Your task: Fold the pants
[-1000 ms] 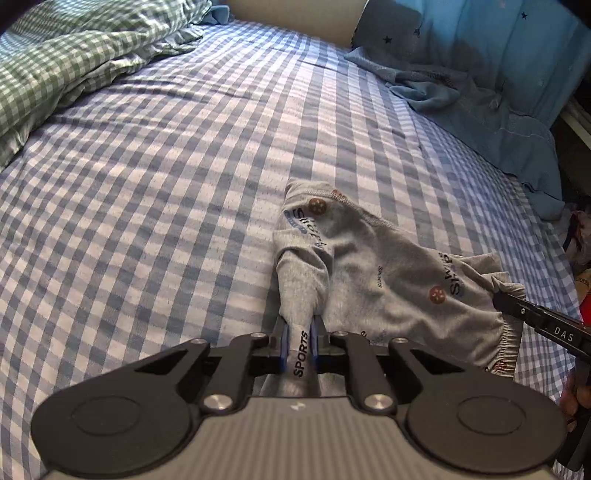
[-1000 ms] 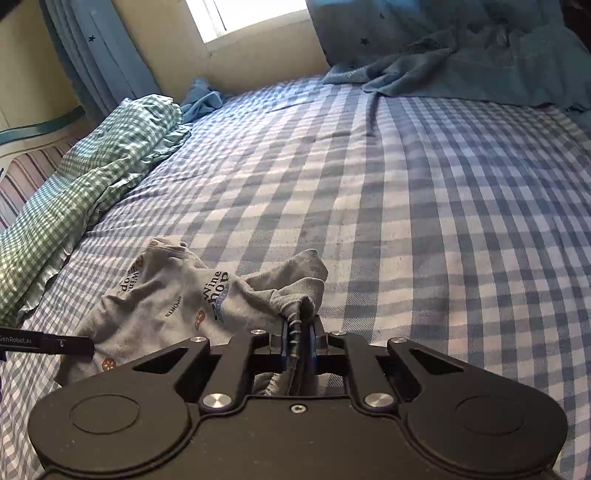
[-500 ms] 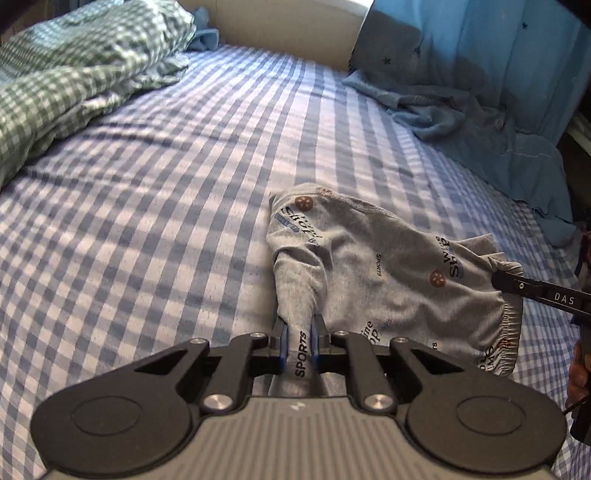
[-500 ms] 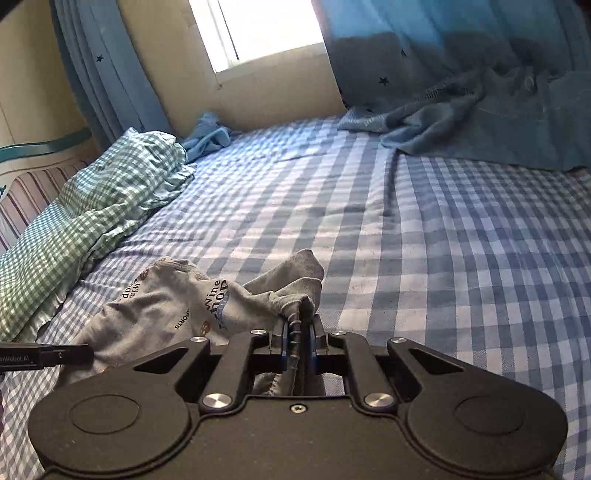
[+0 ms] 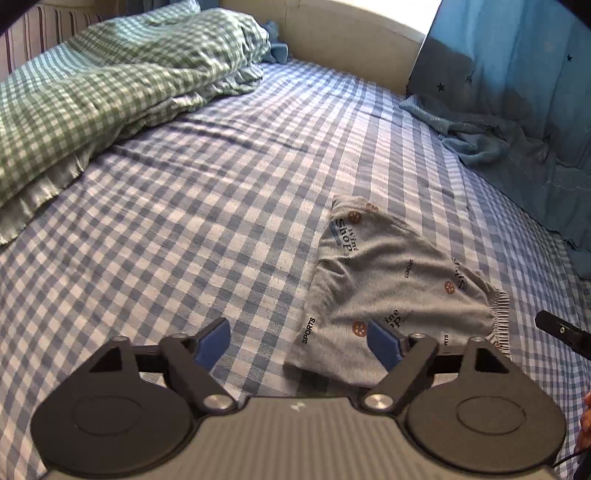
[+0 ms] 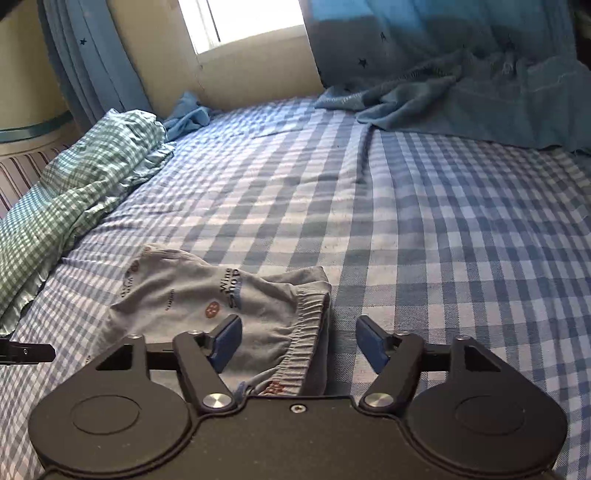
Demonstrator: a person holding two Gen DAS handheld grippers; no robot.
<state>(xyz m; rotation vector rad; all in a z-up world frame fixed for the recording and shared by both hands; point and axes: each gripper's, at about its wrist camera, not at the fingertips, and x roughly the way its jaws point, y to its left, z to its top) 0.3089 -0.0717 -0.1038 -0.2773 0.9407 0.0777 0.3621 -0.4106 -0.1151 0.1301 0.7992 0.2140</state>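
Note:
The grey printed pants [image 5: 388,291] lie folded flat on the blue checked bed sheet [image 5: 192,221]. My left gripper [image 5: 299,341] is open and empty, just above the pants' near left corner. In the right wrist view the pants [image 6: 221,299] lie with the elastic waistband toward me. My right gripper [image 6: 297,341] is open and empty over the waistband edge. The right gripper's tip shows at the right edge of the left wrist view [image 5: 561,332], and the left gripper's tip at the left edge of the right wrist view [image 6: 26,352].
A rumpled green checked quilt [image 5: 92,92] lies along the left side of the bed. A blue cloth [image 6: 424,96] and blue curtains [image 5: 517,74] lie at the far right. A beige wall and a window [image 6: 251,22] stand behind the bed.
Both grippers were shut on the pants, holding them slightly raised. Both have opened and let go, and the pants now lie flat on the sheet.

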